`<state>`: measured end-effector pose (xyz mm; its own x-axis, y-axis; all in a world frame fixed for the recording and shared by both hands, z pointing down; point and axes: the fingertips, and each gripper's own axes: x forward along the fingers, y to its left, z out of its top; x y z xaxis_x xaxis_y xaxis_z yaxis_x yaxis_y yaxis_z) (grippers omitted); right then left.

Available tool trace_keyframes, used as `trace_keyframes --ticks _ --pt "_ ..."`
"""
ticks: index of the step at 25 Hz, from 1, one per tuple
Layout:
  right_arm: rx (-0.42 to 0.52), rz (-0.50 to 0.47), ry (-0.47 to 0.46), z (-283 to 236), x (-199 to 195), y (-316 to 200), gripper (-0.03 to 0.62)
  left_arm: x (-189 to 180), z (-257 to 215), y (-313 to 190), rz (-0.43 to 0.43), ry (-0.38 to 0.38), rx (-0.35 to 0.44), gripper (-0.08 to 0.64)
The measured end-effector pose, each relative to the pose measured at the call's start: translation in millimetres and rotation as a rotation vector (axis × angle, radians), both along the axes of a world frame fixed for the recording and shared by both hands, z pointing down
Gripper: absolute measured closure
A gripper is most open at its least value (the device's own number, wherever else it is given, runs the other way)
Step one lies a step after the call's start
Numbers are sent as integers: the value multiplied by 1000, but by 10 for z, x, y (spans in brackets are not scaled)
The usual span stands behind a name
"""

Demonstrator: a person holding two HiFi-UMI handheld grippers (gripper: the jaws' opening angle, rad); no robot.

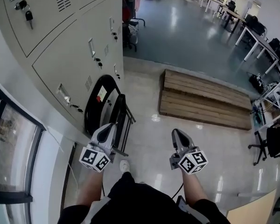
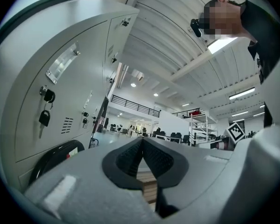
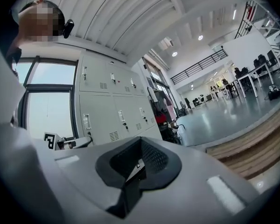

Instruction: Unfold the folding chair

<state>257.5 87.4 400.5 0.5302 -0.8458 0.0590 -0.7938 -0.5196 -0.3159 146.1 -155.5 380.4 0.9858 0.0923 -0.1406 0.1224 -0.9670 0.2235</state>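
The right gripper (image 3: pixel 141 147) has its jaws closed together, the dark ribbed pads meeting with nothing between them. Ahead and to its left stands a row of grey lockers (image 3: pixel 114 108) with keys in the doors, and a tall window (image 3: pixel 46 111) lies further left. Just left of the gripper, the left gripper (image 3: pixel 60 143) shows its marker cube. To the right lies a low wooden platform (image 3: pixel 254 153). Beyond it a glossy floor (image 3: pixel 224 115) runs towards distant desks (image 3: pixel 247 78). A railed balcony (image 3: pixel 196 66) crosses the far wall.

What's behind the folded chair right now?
The grey lockers: the black folding chair stands folded in front of their lower doors. Its backrest covers part of the bottom locker front, so that patch is hidden.
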Motion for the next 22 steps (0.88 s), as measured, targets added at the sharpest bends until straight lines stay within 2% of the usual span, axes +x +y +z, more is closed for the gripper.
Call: trace_keyframes --ticks 12,16,22 --pt "-9 -128 -4 -28 475 -1142 588 652 -107 -445 -11 16 -19 557" --pt "3 -149 -4 -84 656 -1474 588 827 -117 -571 -2 21 2 557" --pt "4 -251 -3 -82 955 -1835 588 1019 -98 -763 -99 15 14 557"
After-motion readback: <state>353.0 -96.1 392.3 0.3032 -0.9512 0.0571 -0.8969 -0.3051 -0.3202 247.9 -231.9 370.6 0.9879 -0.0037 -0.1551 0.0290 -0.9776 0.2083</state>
